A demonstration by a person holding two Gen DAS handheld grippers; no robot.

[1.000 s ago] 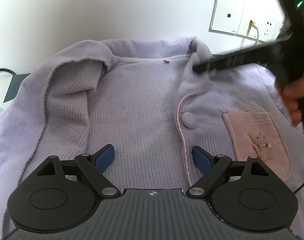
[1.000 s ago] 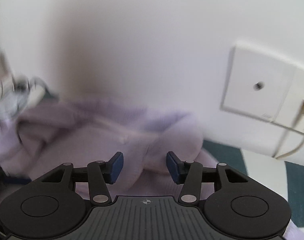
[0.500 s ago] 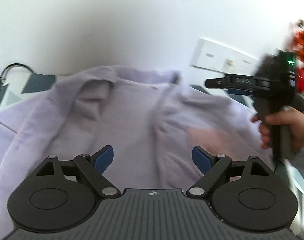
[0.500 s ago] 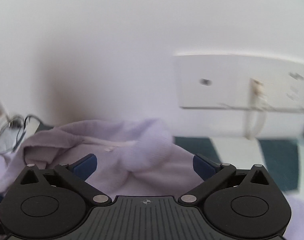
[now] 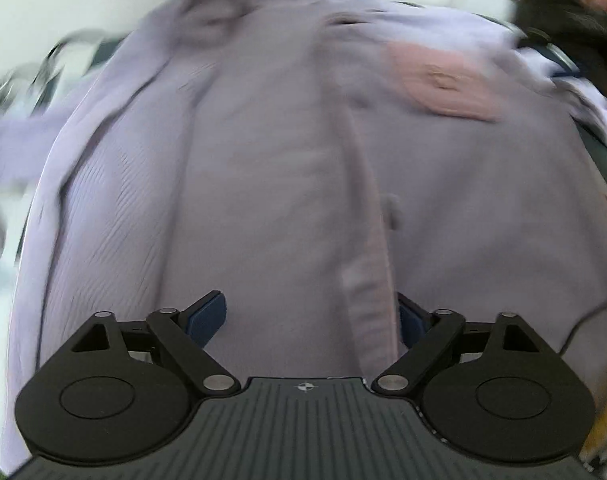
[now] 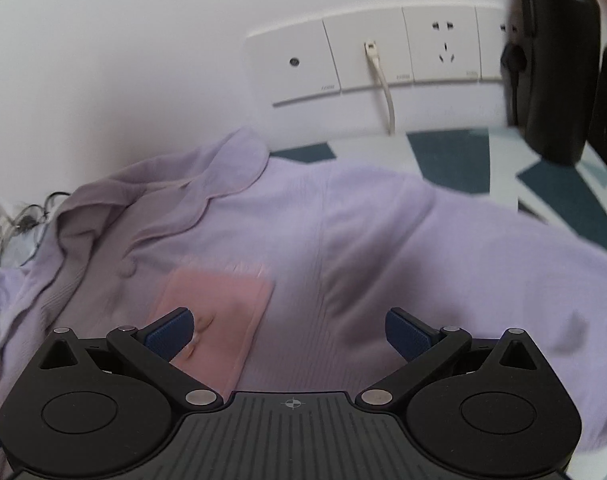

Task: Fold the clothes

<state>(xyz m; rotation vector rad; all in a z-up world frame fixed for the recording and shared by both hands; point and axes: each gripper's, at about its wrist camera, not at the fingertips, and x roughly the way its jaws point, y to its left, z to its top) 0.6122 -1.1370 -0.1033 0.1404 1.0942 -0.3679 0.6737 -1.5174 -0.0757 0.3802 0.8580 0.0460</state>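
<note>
White wall (image 6: 123, 60) closes off the far side of the scene, with a strip of sockets (image 6: 367, 60) and a pale cable (image 6: 383, 92) hanging from one of them; below it a teal-and-white patterned cover (image 6: 455, 156) lies over the surface we work on.

On that cover lies the lilac jacket (image 6: 343, 240), front up, its collar (image 6: 219, 184) toward the wall and its hem toward us, so its long axis runs near to far. The front placket (image 5: 367, 248) follows that same line, and the pink chest pocket (image 6: 215, 308) sits on the right-hand panel (clear in the right wrist view, smeared by blur in the left one). The left front panel looks turned back, and a sleeve trails off to the left.

We hold the left gripper (image 5: 307, 316) over the lower placket, its jaws opening, with cloth under them but nothing pinched. The right gripper (image 6: 287, 332) hangs above the pocket with its jaws spread wide and empty.

We judge this the laying-out step, before any fold. Next we would need to pick two edge points, likely a shoulder and the hem on one side, close on them and bring that side across the long axis.
</note>
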